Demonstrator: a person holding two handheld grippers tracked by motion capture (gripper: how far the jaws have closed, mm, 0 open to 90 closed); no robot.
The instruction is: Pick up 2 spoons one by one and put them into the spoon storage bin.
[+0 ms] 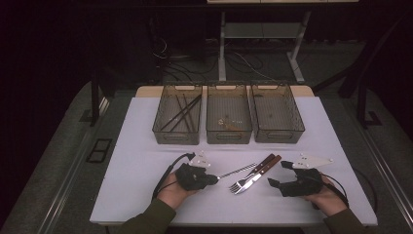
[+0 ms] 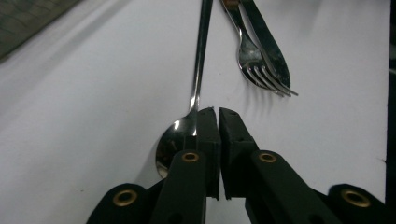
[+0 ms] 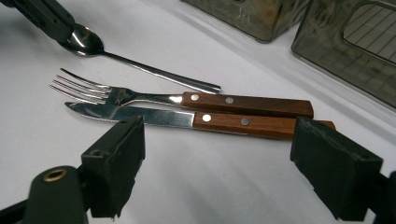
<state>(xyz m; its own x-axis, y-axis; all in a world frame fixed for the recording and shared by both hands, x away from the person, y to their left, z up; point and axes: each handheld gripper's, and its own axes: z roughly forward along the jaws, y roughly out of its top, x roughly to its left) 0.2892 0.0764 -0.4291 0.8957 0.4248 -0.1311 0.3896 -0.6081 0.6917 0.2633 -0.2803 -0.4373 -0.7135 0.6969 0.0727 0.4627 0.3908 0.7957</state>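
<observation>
A steel spoon (image 1: 236,171) lies on the white table (image 1: 136,165), its bowl toward my left gripper (image 1: 214,179). In the left gripper view the jaws stand almost together with only a thin gap and nothing seen between them. The spoon bowl (image 2: 170,144) lies beside and under the left jaw. To the right lie a wooden-handled fork (image 1: 239,185) and knife (image 1: 272,164), side by side. My right gripper (image 1: 279,174) rests open just right of them, its jaws wide on either side of the knife handle (image 3: 243,123) without touching it.
Three translucent bins stand in a row at the back: the left bin (image 1: 176,137) holds dark sticks, while the middle bin (image 1: 229,138) and the right bin (image 1: 280,137) hold small scraps. The table's front edge runs just behind both hands.
</observation>
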